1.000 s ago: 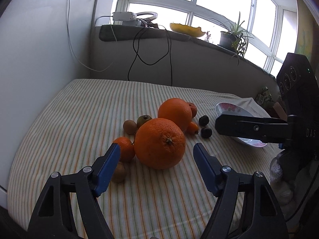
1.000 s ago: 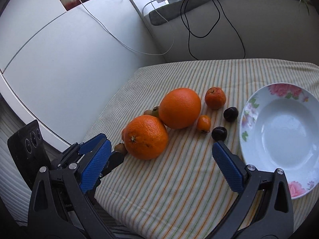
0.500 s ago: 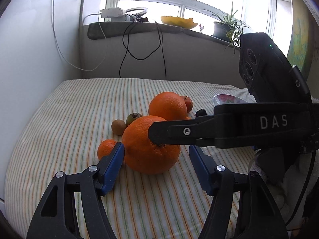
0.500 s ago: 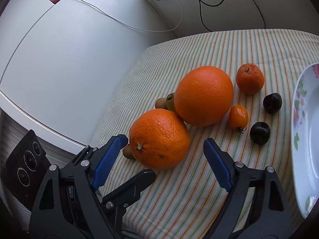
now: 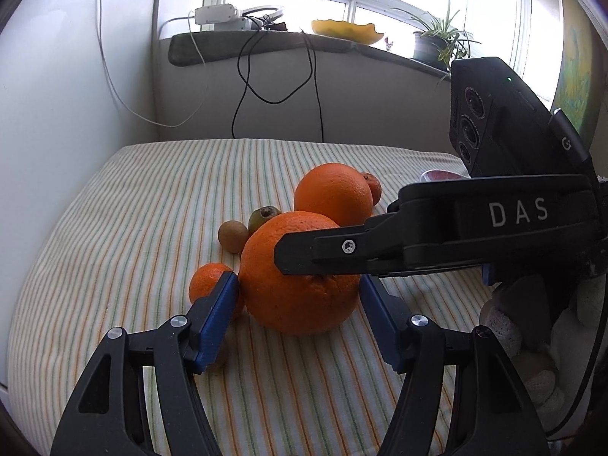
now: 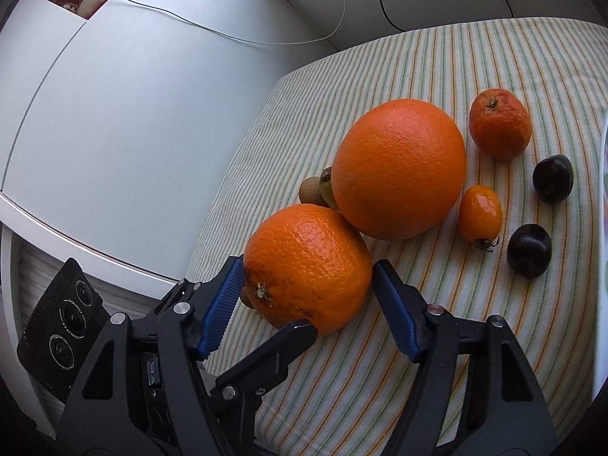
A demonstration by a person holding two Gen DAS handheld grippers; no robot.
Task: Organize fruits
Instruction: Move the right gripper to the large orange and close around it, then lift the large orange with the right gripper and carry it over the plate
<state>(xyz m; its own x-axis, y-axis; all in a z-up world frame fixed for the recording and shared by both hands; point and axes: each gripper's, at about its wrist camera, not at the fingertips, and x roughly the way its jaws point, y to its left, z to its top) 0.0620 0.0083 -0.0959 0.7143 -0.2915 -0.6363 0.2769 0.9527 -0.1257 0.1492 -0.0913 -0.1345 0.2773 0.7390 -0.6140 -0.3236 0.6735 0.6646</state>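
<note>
A large near orange (image 5: 300, 277) (image 6: 307, 266) lies on the striped cloth. A second large orange (image 5: 333, 193) (image 6: 399, 167) sits behind it. My left gripper (image 5: 298, 304) is open, its blue pads on either side of the near orange. My right gripper (image 6: 307, 296) is open too, its pads flanking the same orange from the other side; its left pad looks to be at the peel. The right gripper's finger (image 5: 380, 247) crosses in front of the orange in the left wrist view.
Small fruits surround the oranges: a mandarin (image 6: 499, 123), a kumquat (image 6: 479, 214), two dark plums (image 6: 529, 250) (image 6: 553, 178), kiwis (image 5: 233, 236) and another mandarin (image 5: 211, 285). A plate rim (image 6: 603, 190) is at far right. A white wall is left.
Both grippers have moved in on the near orange. The right gripper swung left away from the plate and narrowed its jaws around the orange.
</note>
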